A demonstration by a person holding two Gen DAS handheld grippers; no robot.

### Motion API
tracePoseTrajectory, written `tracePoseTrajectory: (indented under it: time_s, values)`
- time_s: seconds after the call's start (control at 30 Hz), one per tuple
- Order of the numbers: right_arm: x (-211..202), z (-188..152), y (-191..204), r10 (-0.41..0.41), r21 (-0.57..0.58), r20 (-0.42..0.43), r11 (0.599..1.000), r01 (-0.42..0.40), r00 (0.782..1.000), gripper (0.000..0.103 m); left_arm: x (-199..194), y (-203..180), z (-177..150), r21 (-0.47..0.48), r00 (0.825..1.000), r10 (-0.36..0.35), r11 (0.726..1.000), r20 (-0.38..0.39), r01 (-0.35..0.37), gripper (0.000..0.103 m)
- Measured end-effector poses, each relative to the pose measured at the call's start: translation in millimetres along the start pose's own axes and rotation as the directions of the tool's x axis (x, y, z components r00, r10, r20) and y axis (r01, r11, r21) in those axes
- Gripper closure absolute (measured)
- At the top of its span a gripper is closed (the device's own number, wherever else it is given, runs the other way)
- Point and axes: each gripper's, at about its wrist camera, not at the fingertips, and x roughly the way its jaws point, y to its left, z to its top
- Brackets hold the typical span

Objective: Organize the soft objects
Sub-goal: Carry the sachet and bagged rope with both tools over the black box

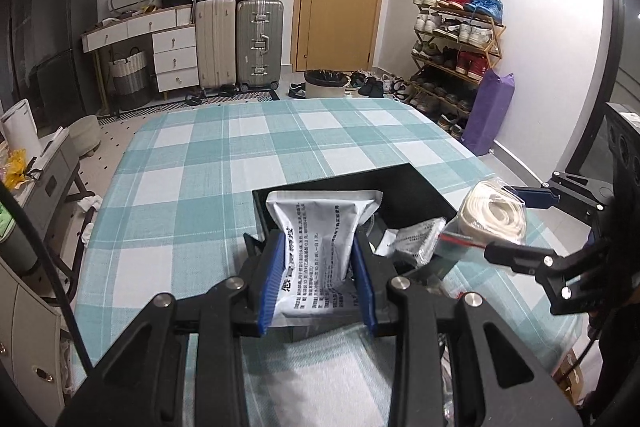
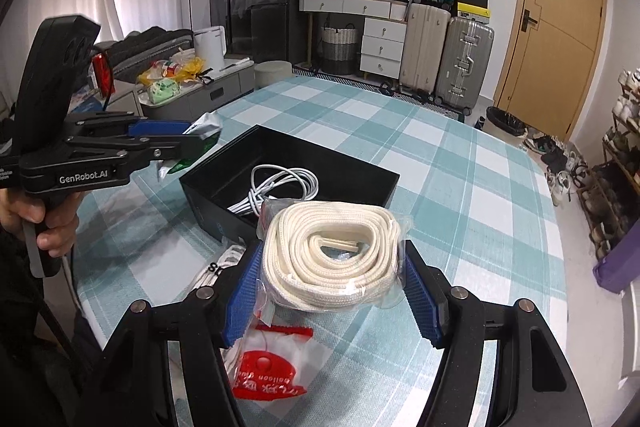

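Left wrist view: left gripper (image 1: 317, 269) clamped on white printed foil pouch (image 1: 320, 231) above open black rectangular box (image 1: 416, 187); right gripper (image 2: 334, 279) clamped on bagged coil of cream woven cord (image 2: 332, 251) over checked teal-and-white desk (image 2: 460, 187).

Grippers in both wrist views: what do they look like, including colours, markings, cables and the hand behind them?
Both the left gripper and right gripper are matte black linkages with silver pivot pins and ribbed blue finger pads. White "GenRobot.AI" lettering marks the left one's side. A bare hand grips its handle; dark cable hangs below.
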Motion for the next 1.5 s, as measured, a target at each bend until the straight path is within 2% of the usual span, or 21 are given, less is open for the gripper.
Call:
tracePoseTrajectory:
  time_s: [0.7, 0.83, 1.27, 1.5]
  values:
    - [45, 28, 0, 0.004, -0.127, -0.080, 0.992, -0.014, 0.997, 0.036, 44, -9, 15, 0.014, 0.999, 0.016, 1.000, -0.027, -0.016, 0.071]
    - [54, 33, 1, 0.012, -0.156, -0.096, 0.987, -0.027, 0.995, 0.036, 53, -10, 15, 0.034, 0.999, 0.043, 0.999, -0.032, -0.042, 0.071]
    - [88, 44, 6, 0.004, -0.269, -0.177, 0.962, -0.052, 0.984, 0.036, 67, -5, 16, 0.036, 0.998, 0.039, 0.999, -0.048, -0.037, 0.071]
    - [103, 46, 9, 0.036, -0.260, -0.203, 0.962, -0.089, 0.979, 0.036, 70, -4, 17, 0.034, 0.998, 0.031, 0.999, -0.051, -0.029, 0.071]
